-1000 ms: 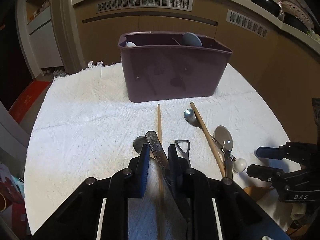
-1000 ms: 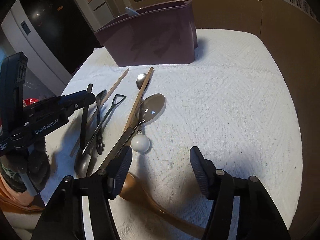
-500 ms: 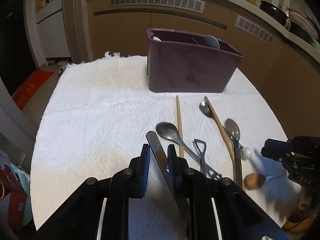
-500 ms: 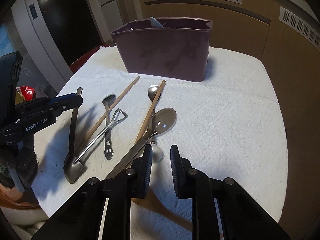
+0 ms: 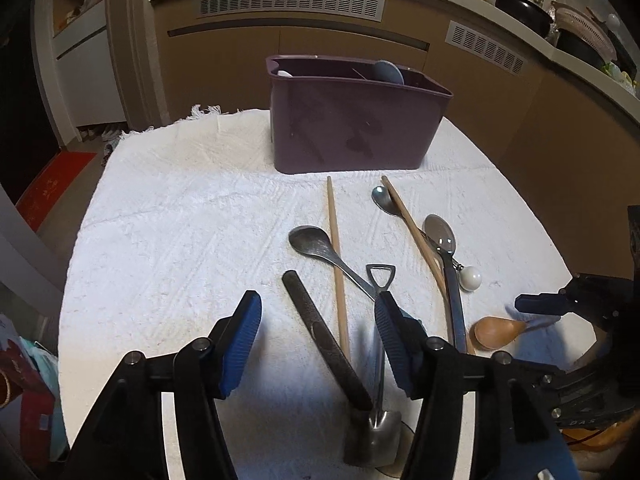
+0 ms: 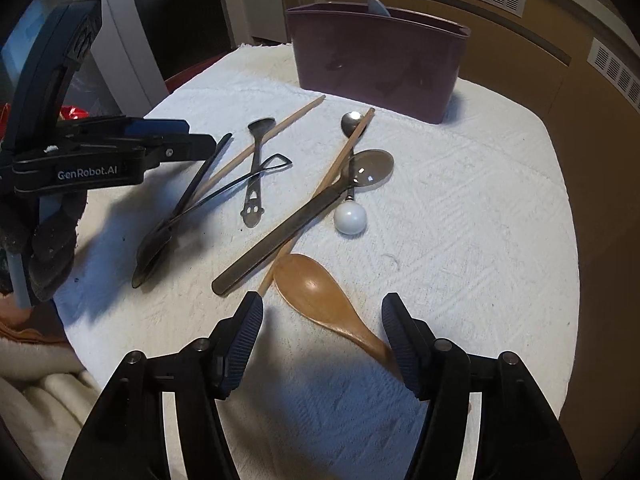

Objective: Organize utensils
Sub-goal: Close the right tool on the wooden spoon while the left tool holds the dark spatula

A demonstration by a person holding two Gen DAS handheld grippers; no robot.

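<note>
My left gripper (image 5: 318, 340) is opening. A dark flat-handled utensil (image 5: 324, 344) lies loose on the white cloth (image 5: 180, 240) between its fingers, and the pads do not touch it. A shovel-handled spoon (image 5: 380, 276) rests beside it. My right gripper (image 6: 322, 342) is also opening, with a wooden spoon (image 6: 316, 288) lying between its fingers, unpressed. Two chopsticks (image 5: 336, 264) (image 5: 412, 232), a metal spoon (image 5: 316, 242) and a white-knobbed spoon (image 6: 370, 168) are spread out in front of the purple caddy (image 5: 356, 120). The left gripper (image 6: 200, 136) shows at the left of the right wrist view.
The caddy (image 6: 380, 64) stands at the far side of the round table and holds a pale utensil (image 5: 388, 72). Brown cabinets (image 5: 224, 60) run behind it. The table edge curves close on the right (image 6: 572, 240). A red mat (image 5: 56, 184) lies on the floor at the left.
My left gripper was shut on the dark flat handle and has let it go onto the cloth. My right gripper closed half a second ago and has opened again over the wooden spoon.
</note>
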